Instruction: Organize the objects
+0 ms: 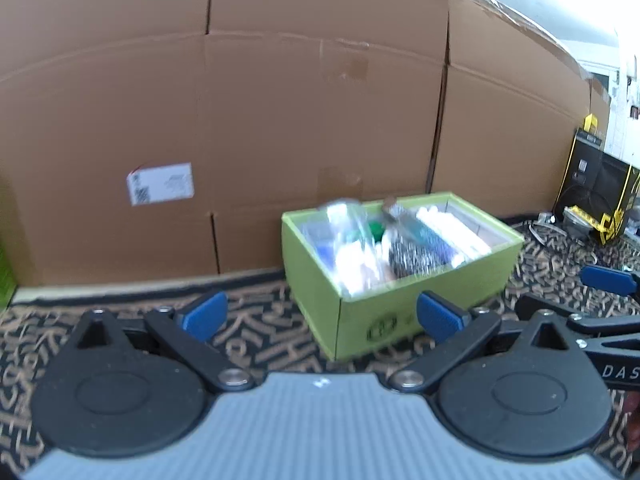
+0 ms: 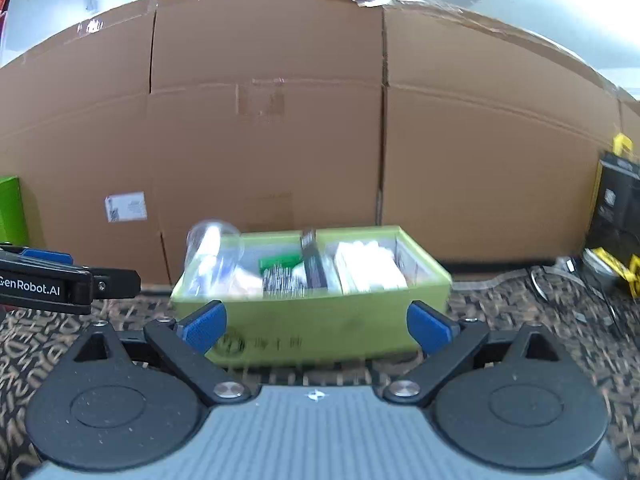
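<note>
A lime-green open box (image 1: 372, 308) (image 2: 320, 320) stands on the patterned cloth in front of a big cardboard wall. Inside lie several things: a clear plastic piece (image 1: 346, 216) (image 2: 212, 240) sticking up at the left, white packets (image 1: 452, 228) (image 2: 368, 264), a dark speckled item (image 1: 416, 256) (image 2: 280, 276) and something green (image 1: 374, 229) (image 2: 280, 261). My left gripper (image 1: 320, 316) is open with nothing between its blue pads, short of the box's near corner. My right gripper (image 2: 316, 326) is open too, in front of the box's long side, with nothing held.
Large cardboard boxes (image 1: 280, 120) (image 2: 320, 140) close off the back. A black and yellow carton (image 1: 600, 184) (image 2: 618, 216) and loose cables (image 2: 560, 280) lie at the right. A green object (image 2: 12, 208) stands at the far left. The other gripper shows at each view's edge (image 1: 608, 280) (image 2: 48, 280).
</note>
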